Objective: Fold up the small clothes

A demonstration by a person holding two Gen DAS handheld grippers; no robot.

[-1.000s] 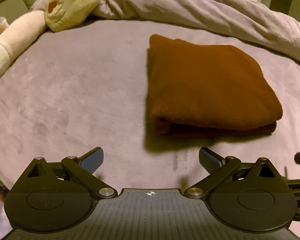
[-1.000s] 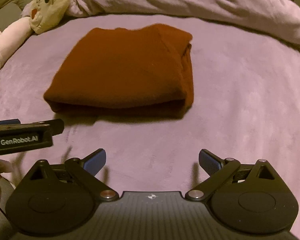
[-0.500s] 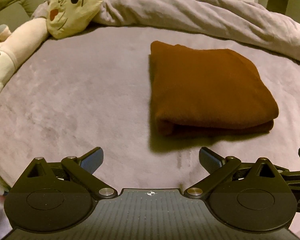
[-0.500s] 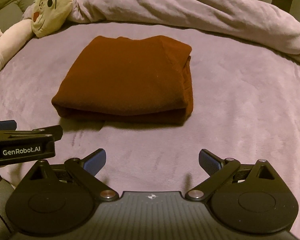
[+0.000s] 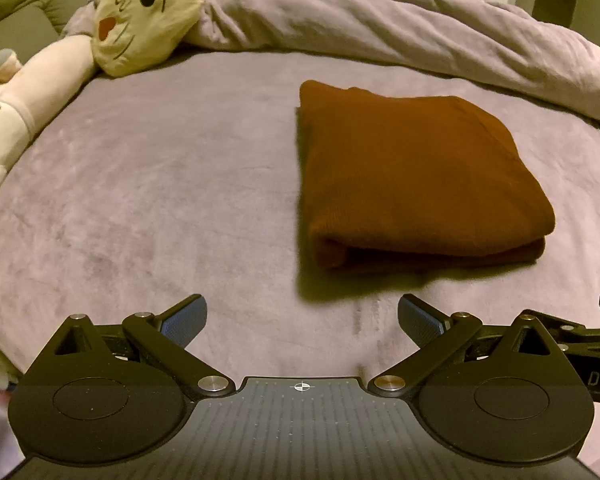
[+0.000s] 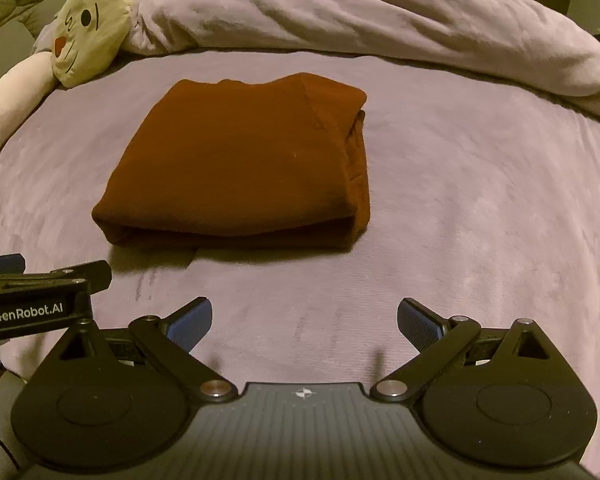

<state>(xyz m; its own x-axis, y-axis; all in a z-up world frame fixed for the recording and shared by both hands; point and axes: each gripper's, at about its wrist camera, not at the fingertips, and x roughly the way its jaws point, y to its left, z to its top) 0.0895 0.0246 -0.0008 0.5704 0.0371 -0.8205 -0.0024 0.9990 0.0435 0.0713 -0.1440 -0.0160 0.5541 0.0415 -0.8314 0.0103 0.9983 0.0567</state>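
The left gripper (image 5: 302, 316) has its blue-padded fingers (image 5: 184, 318) spread wide with nothing between them, and the right gripper (image 6: 304, 318) shows the same released spread, its fingers (image 6: 418, 320) empty too; both hover over bare bed (image 6: 480, 208) on the near side of the brown garment (image 6: 240, 164), touching neither it nor the sheet. That garment lies as a compact, squared bundle in the middle of the bed, layers stacked, with a rounded fold along its near edge and loose edges gathered down its right side in the right wrist view. Beyond the garment a rumpled duvet (image 5: 380, 28) runs across the bed, and to the garment's far left rests a plush toy (image 5: 148, 16). Judging by the tidy stack, the folding looks done or nearly so, and the step in hand is likely letting go and checking. To do it well, keep both grippers low and clear of the near fold so no layer is dragged, and if the right-side edges look uneven, nudge them in with one finger flat while the other gripper steadies the top
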